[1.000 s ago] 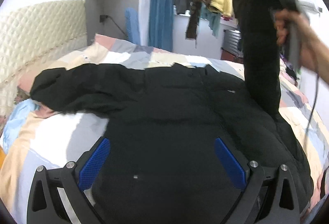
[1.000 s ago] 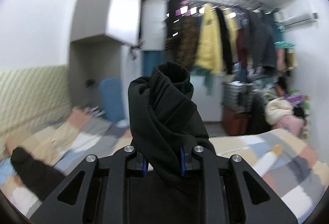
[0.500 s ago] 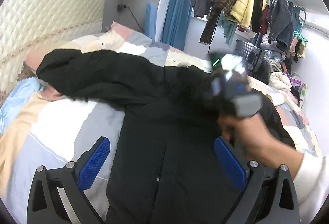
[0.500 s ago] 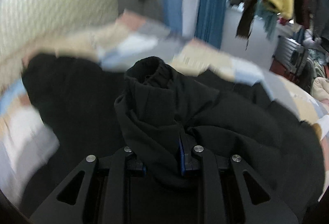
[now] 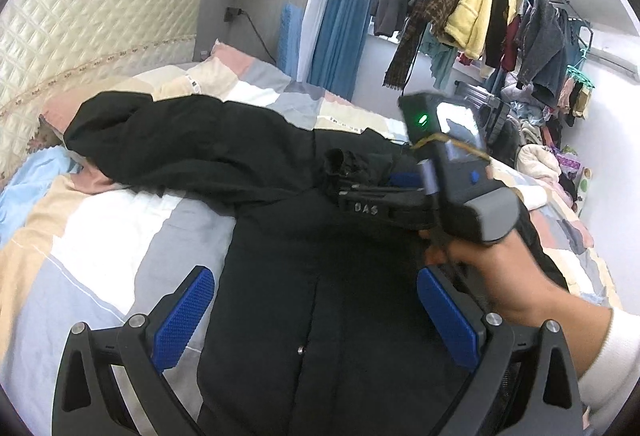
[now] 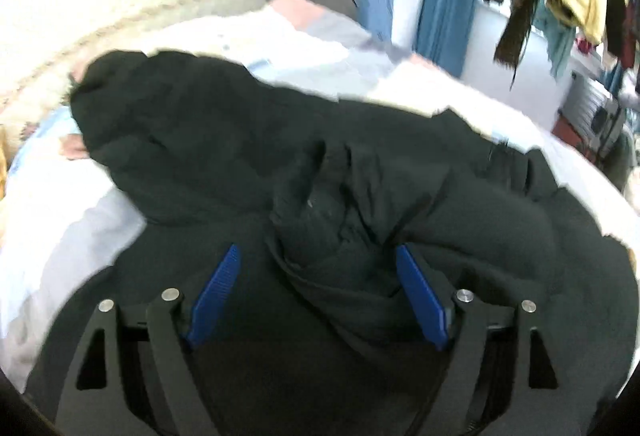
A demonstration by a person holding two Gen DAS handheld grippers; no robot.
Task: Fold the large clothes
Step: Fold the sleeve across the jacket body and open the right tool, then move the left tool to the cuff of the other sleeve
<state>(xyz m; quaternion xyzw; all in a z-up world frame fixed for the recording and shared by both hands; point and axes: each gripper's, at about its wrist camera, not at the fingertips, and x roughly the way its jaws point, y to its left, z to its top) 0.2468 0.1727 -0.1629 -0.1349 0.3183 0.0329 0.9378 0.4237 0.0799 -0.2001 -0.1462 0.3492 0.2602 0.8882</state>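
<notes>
Right gripper [image 6: 318, 296] jaws had just opened, sleeve [image 6: 340, 236] loose between them. Left gripper [image 5: 316, 316] open over puffy black jacket [image 5: 280, 276]; bedspread [image 5: 100, 236] bare leftward.

Quilted headboard [image 5: 92, 20]; blue curtain [image 5: 340, 40]; crowded clothes rail [image 5: 500, 8]

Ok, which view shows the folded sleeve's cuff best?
Right wrist: the cuff sits centred, just beyond the open right gripper, though blurred. Left wrist shows it smaller, partly behind that gripper.
</notes>
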